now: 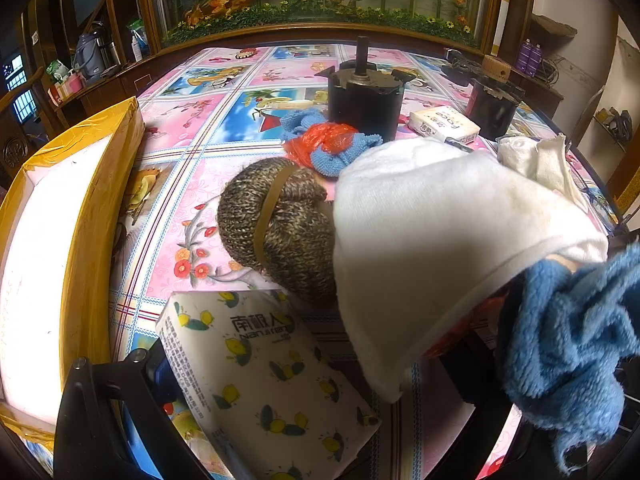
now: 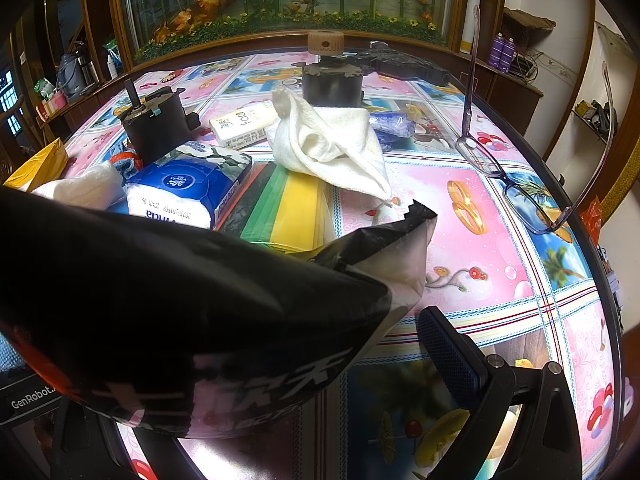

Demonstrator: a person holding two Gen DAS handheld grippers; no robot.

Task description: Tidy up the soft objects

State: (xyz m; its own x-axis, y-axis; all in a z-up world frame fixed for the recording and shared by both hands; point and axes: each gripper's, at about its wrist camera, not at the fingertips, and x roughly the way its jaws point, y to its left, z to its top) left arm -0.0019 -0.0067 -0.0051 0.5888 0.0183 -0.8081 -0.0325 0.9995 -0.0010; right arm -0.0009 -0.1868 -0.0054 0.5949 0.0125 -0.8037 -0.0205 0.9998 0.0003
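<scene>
Many soft items are still loose on the table (image 2: 500,240); I judge sorting barely begun, since I see nothing gathered in the yellow box (image 1: 48,240) at my left.

1. Black bag (image 2: 200,300) — fills the right view, lying across my right gripper (image 2: 256,392). One blue pad (image 2: 452,360) stands clear of it to the right; the other finger is hidden, so I cannot tell whether the jaws grip it.
2. White cloth (image 1: 440,240) — draped over the right side of my left gripper (image 1: 280,408), blue towel (image 1: 568,340) hanging beside it.
3. Tissue pack (image 1: 272,380) — lies between the left fingers. Only one finger shows, so I cannot tell if it is clamped.
4. Knit bundle (image 1: 280,228) — banded, just beyond the pack, touching the white cloth.
5. White towel (image 2: 332,144) — heaped mid-table, well ahead of the right gripper.
6. Blue pack (image 2: 184,188) — beside coloured sheets (image 2: 288,208).
7. Glasses (image 2: 500,168) — not soft; leave.
</scene>
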